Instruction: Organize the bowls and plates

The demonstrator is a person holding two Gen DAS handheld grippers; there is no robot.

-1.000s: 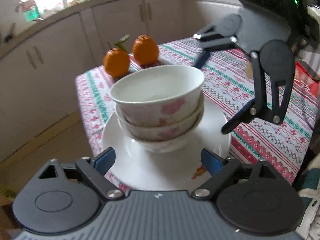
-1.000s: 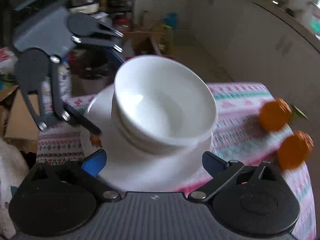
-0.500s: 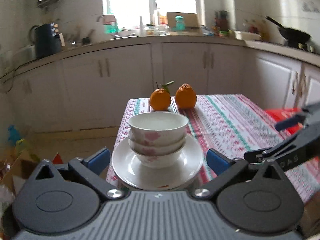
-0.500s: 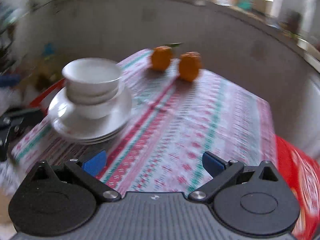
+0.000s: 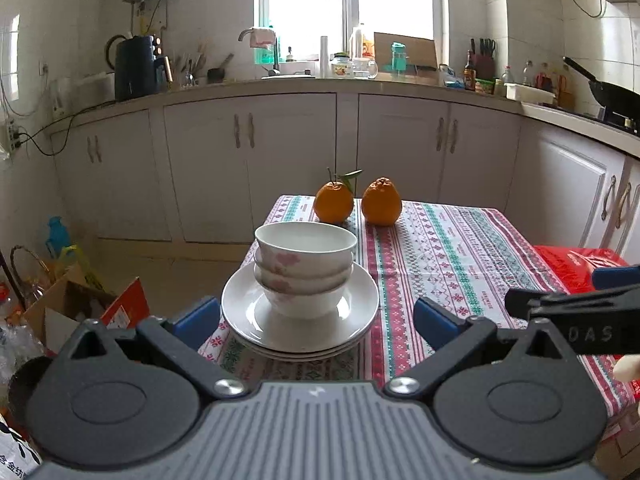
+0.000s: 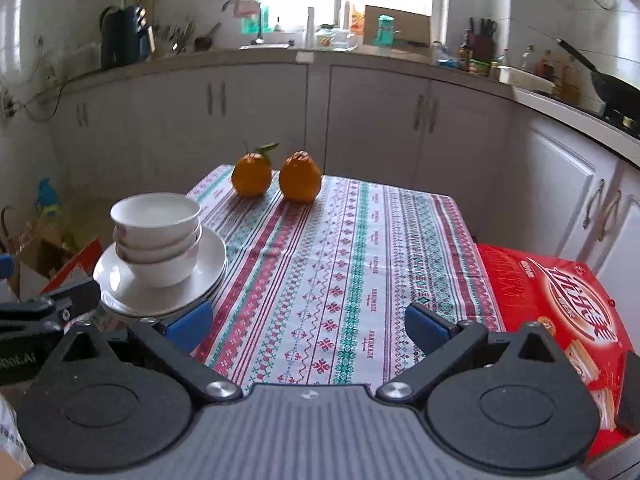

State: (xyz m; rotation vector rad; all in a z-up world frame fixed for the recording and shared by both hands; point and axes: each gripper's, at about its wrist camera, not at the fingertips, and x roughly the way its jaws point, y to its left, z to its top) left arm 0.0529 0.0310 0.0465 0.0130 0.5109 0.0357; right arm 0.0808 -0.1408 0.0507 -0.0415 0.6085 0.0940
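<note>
stacked bowls (image 5: 305, 268) on plates (image 5: 300, 320): seen just ahead of left gripper (image 5: 316, 320) | left gripper: spread wide, empty | right gripper (image 6: 308, 326): spread wide, empty, stack off to its left

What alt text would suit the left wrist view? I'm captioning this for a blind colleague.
Three nested white bowls sit on stacked white plates at the near corner of a patterned tablecloth, framed by the open, empty left gripper. Two oranges stand behind, before kitchen cabinets; the right gripper enters from the right.

Table with a patterned cloth (image 5: 452, 248)
Plates (image 5: 300, 320) stacked at its near-left corner; two oranges (image 5: 334, 203) sit at the far edge.
</note>
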